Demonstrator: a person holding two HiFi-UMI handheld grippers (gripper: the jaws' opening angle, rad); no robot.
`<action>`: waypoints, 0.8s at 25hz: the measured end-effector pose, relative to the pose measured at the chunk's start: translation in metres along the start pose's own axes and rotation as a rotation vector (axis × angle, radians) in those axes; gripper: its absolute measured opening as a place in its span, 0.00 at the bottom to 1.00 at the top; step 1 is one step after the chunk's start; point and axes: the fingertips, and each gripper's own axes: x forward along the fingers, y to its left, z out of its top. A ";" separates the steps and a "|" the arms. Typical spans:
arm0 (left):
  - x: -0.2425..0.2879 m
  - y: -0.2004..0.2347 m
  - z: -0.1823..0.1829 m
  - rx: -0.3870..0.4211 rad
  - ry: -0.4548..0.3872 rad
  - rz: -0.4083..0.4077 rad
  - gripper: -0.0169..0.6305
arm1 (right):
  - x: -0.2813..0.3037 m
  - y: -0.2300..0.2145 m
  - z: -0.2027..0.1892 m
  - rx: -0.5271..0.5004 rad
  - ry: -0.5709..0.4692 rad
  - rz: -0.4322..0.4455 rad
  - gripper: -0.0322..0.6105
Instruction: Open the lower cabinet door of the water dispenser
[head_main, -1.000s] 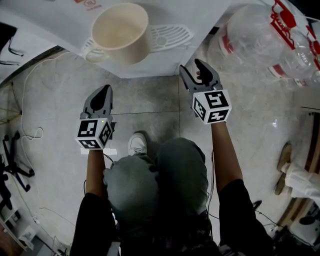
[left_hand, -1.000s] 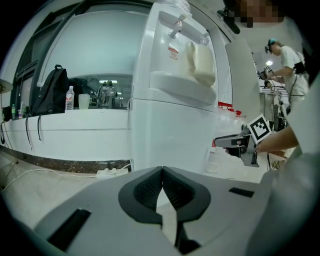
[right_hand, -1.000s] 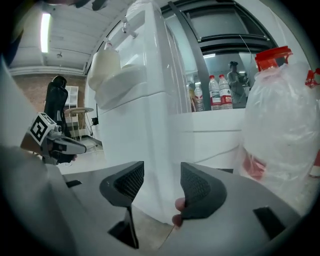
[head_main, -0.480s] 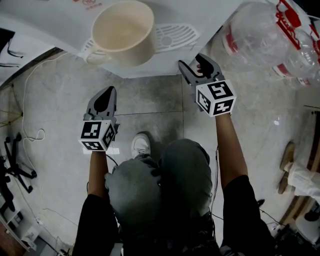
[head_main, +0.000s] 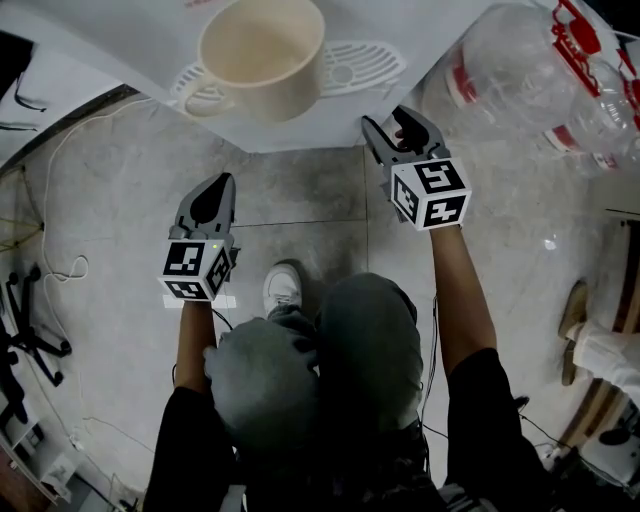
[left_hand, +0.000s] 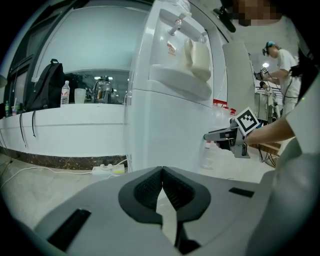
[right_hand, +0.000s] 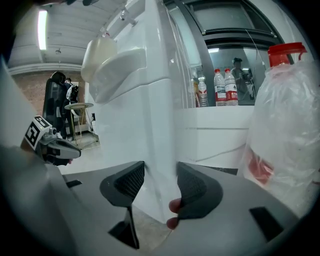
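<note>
**A:** At the right front corner of the water dispenser (head_main: 300, 115), you had the right gripper (head_main: 388, 128) set against the white body. It was lower than the drip tray (head_main: 355, 68), where the beige cup (head_main: 262, 50) sat.

**B:** Yes, and your jaws there stood wide, one on each side of the upright edge of the lower cabinet door (right_hand: 152, 145). They had just been closing a little, with that edge between them. I couldn't tell whether the pads pressed on it.

**A:** Your fingertips (right_hand: 173, 205) showed just behind the right-hand jaw. The door itself was in the dispenser's lower front, under the tray, and it looked closed.

**B:** Your left gripper (head_main: 215, 190) hung over the floor (head_main: 110, 230), off the dispenser's front and touching nothing. Its jaws were together, tip to tip, with nothing between them.

**A:** You were standing close in, one shoe (head_main: 283, 288) on the floor between the two grippers.

**B:** And a big clear water bottle (head_main: 520, 70) with a red cap stood by the dispenser's right side, near your right gripper.
</note>
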 end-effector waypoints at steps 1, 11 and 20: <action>0.000 0.000 0.000 -0.002 -0.002 -0.002 0.05 | 0.000 0.000 -0.001 0.002 0.001 -0.007 0.39; 0.000 -0.011 0.003 0.014 -0.007 -0.026 0.05 | -0.013 0.007 -0.007 -0.007 0.010 -0.020 0.37; -0.003 -0.018 0.000 0.027 -0.003 -0.044 0.05 | -0.029 0.018 -0.015 -0.056 0.017 -0.014 0.33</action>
